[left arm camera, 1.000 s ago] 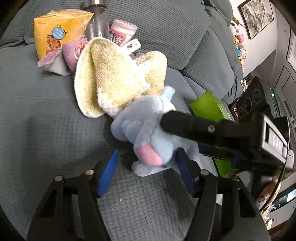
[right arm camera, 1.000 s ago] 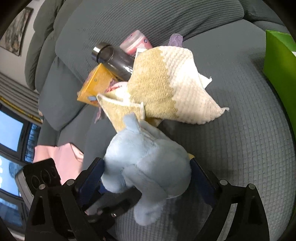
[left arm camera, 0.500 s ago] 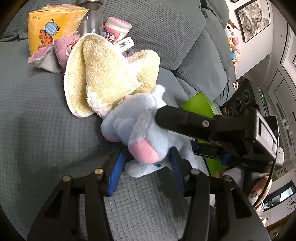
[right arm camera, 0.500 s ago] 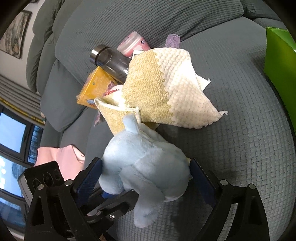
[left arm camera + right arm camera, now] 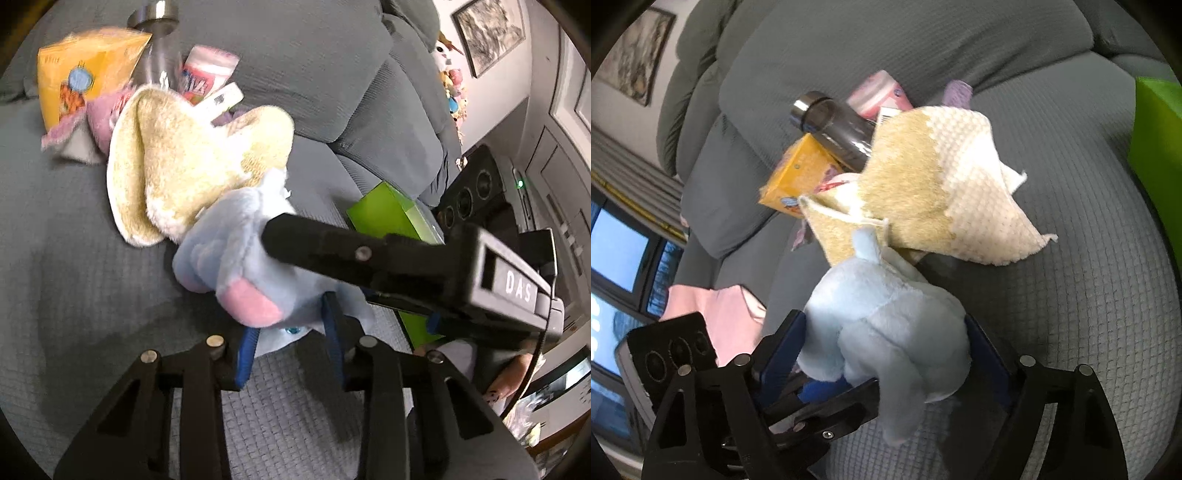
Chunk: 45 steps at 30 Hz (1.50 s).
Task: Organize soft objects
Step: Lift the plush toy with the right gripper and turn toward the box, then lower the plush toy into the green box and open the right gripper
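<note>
Left gripper (image 5: 291,339) closing on blue plush (image 5: 240,251) (right gripper (image 5: 886,354) closing around it too).

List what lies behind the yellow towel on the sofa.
Behind the yellow towel: a dark bottle, orange snack bag, pink tub, pink and purple cloth. Their lower parts are covered.

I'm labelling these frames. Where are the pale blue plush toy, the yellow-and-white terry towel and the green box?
pale blue plush toy (image 5: 886,332), right wrist view, on its back
yellow-and-white terry towel (image 5: 923,184), right wrist view, on its yellow part
green box (image 5: 384,210), left wrist view, on its top face
</note>
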Each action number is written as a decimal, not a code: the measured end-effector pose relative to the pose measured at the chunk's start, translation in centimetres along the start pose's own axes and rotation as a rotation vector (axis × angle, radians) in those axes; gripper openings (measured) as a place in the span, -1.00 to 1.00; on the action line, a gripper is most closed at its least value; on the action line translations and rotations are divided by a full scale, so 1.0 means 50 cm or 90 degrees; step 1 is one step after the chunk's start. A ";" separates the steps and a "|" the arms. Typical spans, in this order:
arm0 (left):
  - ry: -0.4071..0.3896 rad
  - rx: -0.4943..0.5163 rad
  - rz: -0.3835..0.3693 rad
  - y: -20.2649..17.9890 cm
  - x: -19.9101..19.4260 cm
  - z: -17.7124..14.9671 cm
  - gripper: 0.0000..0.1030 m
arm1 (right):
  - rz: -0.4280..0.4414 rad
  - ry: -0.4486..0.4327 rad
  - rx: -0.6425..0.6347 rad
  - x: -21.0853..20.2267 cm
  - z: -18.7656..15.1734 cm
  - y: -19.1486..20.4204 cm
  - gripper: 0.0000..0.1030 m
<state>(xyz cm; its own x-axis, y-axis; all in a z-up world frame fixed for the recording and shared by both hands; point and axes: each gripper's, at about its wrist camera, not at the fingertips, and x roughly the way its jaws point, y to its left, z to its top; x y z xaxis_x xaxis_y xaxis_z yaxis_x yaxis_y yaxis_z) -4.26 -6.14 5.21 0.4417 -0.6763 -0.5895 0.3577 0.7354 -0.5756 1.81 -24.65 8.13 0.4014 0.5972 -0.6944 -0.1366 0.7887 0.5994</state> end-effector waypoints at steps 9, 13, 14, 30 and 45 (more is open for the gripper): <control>-0.066 0.050 0.000 -0.088 -0.055 0.015 -0.42 | 0.014 -0.089 -0.077 -0.099 -0.009 0.058 0.64; -0.087 0.102 0.005 -0.137 -0.069 0.027 -0.42 | 0.013 -0.147 -0.094 -0.165 -0.013 0.070 0.64; -0.090 0.112 0.005 -0.144 -0.070 0.029 -0.42 | 0.014 -0.160 -0.094 -0.180 -0.014 0.070 0.64; -0.081 0.187 -0.076 -0.248 -0.025 0.064 -0.41 | -0.047 -0.289 -0.069 -0.319 -0.025 0.038 0.64; -0.009 0.256 -0.139 -0.360 0.068 0.075 -0.41 | -0.099 -0.368 0.029 -0.418 -0.046 -0.056 0.64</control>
<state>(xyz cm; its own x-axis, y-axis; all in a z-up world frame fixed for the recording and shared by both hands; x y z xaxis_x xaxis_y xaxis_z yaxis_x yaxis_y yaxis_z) -6.13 -21.54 15.68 0.3306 -0.8186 -0.4697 0.7336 0.5360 -0.4178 -8.29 -39.02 20.04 0.8430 0.2894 -0.4535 -0.0035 0.8460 0.5332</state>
